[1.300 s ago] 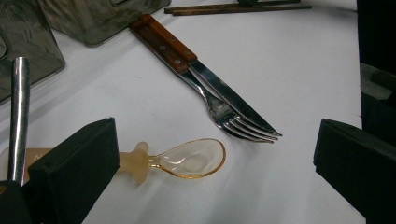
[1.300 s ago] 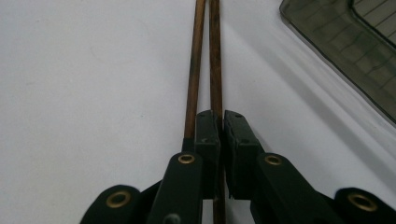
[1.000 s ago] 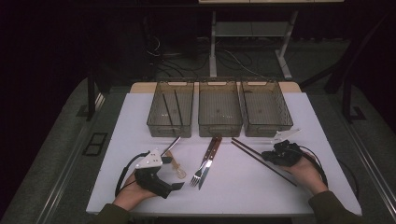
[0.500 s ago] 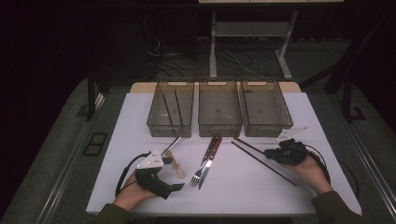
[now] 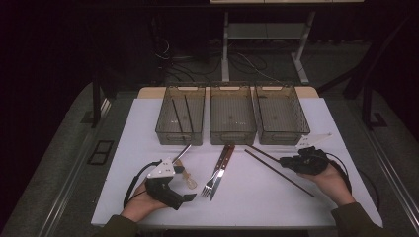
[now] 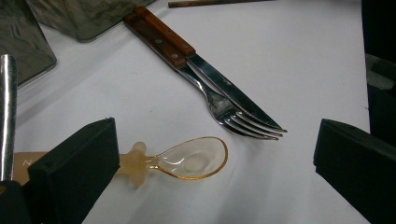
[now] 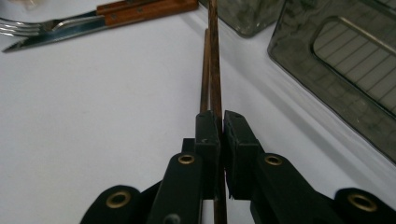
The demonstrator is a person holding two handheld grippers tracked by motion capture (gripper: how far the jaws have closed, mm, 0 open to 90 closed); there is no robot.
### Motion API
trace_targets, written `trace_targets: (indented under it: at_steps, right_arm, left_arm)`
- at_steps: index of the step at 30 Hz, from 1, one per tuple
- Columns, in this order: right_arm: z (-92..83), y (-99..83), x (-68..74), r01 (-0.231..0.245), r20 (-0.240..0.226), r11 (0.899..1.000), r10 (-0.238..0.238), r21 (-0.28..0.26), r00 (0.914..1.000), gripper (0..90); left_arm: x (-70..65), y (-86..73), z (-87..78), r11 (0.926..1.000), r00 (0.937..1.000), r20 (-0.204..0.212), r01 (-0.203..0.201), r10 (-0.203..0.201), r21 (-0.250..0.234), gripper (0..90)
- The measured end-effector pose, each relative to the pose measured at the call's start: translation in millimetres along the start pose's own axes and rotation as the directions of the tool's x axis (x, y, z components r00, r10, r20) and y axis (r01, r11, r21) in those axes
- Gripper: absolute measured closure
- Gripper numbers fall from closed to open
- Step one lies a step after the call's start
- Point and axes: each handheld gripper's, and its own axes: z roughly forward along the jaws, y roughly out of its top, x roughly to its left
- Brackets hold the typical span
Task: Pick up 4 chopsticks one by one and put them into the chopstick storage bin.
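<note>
- Right gripper [image 7: 219,122] has its two black jaws pressed nearly together, pinching a dark brown chopstick [image 7: 215,56] between the pads; in the high view this gripper [image 5: 287,162] sits at the right of the table in the person's right hand [image 5: 330,178].
- Clamped chopstick: thin, straight and dark brown, running from the pads away toward the trays; a second chopstick [image 7: 204,74] of the same colour lies just beside it on the white surface. From above the pair [image 5: 276,170] lies slantwise in front of the right tray [image 5: 280,114].
- Left gripper [image 6: 210,154] has its jaws spread wide, holding nothing; the clear amber spoon [image 6: 194,158] lies on the table between them, its bowl facing up, with its pale handle end beside the left-hand pad.
- Beyond the spoon a fork [image 6: 233,116] and a wooden-handled knife [image 6: 205,65] lie close together, tips toward the gripper.
- A shiny metal handle [image 6: 7,112] shows at the left edge of the left gripper view.
- Three smoky see-through trays stand in a row at the far side of the white table [image 5: 148,128]: the left tray [image 5: 181,114] holds two dark chopsticks [image 5: 182,114], and the middle tray [image 5: 232,114] stands between the other two.
</note>
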Motion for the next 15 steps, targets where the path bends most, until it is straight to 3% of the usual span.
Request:
trace_targets:
  at_steps: [15]
  right_arm:
    - [-9.7,13.2,6.5,-0.002,-0.032,0.998,0.0,-0.069,0.9995,84.9]
  left_arm:
    - [-0.4,-0.2,-0.5,1.0,1.0,0.0,-0.004,0.004,0.003,0.0]
